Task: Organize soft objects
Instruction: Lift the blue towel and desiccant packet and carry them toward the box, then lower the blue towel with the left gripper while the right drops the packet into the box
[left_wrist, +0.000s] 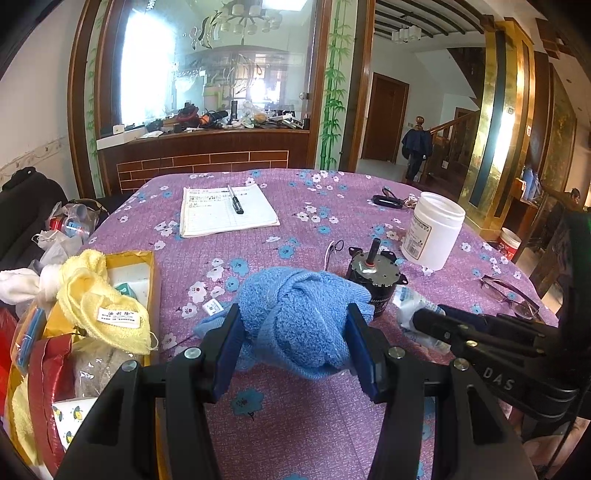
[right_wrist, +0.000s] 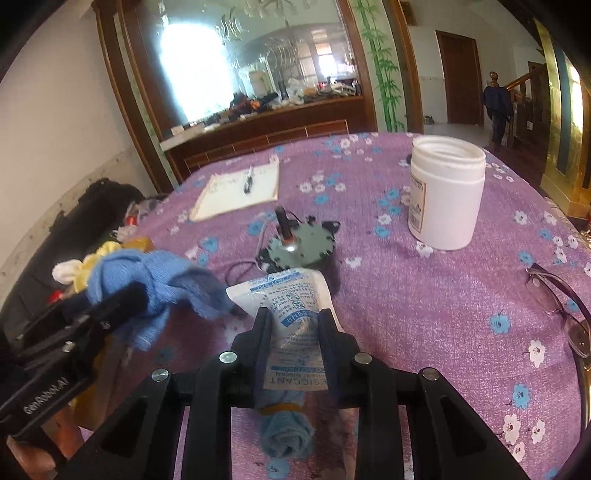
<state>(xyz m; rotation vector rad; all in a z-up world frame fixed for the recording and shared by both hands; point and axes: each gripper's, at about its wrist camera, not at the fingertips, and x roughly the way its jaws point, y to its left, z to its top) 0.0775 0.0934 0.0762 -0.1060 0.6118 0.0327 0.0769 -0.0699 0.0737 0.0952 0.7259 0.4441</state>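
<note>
1. Left wrist view: the left gripper (left_wrist: 293, 332) is clenched on the knotted blue towel (left_wrist: 295, 314), held just above the purple tablecloth (left_wrist: 314, 424). The yellow box (left_wrist: 147, 266) with a yellow towel (left_wrist: 107, 306) sits left of the blue towel. Keep the squeeze firm, swing left and release over the box.

2. Right wrist view: the right gripper (right_wrist: 293, 328) grasps a desiccant packet (right_wrist: 291, 306), right of the blue towel. Keep the 2 tools apart.
</note>
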